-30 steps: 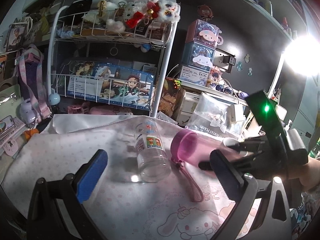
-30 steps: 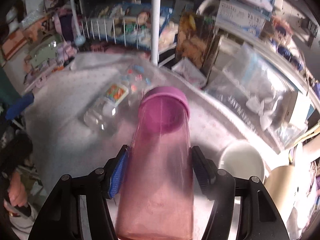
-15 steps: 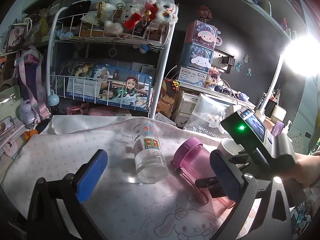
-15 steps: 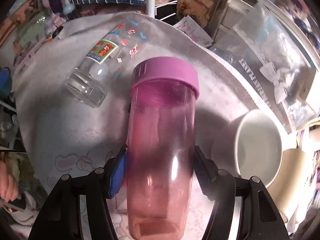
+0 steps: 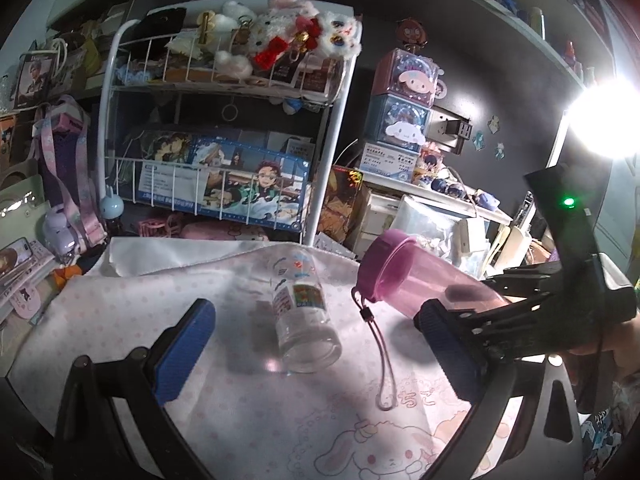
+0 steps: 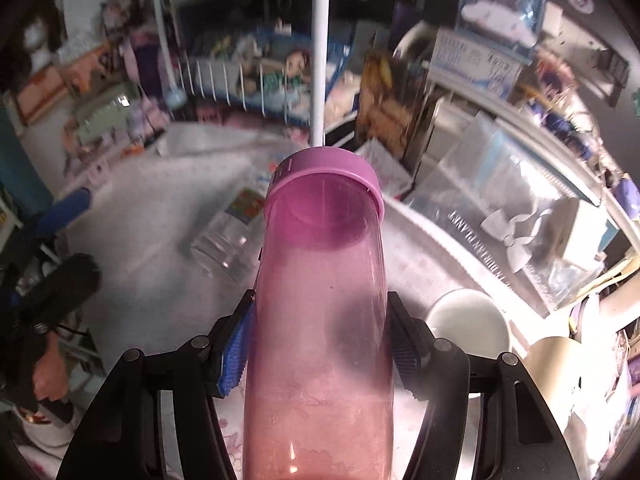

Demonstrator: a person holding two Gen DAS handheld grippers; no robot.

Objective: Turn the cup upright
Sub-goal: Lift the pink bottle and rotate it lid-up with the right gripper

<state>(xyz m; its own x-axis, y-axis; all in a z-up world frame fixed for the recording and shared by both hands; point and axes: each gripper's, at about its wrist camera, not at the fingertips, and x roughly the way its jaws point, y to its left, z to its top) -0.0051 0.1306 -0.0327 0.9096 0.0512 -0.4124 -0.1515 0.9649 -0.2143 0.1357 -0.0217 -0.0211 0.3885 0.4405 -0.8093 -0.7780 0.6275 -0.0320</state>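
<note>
A pink translucent cup with a pink lid [image 6: 322, 280] is clamped between the pads of my right gripper [image 6: 320, 340]. It is held off the cloth, tilted, lid end up and away; it also shows in the left wrist view [image 5: 416, 276] with its strap [image 5: 378, 356] hanging down. A clear glass bottle with cartoon stickers [image 5: 300, 312] lies on its side on the cloth. My left gripper [image 5: 320, 344] is open and empty, low over the cloth, its jaws to either side of the glass bottle in the view.
The table has a white cloth with pink dots [image 5: 160, 292]. A white wire rack [image 5: 320, 168] full of toys and boxes stands behind. A white bowl [image 6: 468, 328] and a beige cup [image 6: 556, 376] sit to the right. Plastic bags [image 6: 500, 216] lie at the back right.
My right gripper has lifted the pink cup off the cloth and swung its lid end upward. The clear bottle and my left gripper have stayed in place.
</note>
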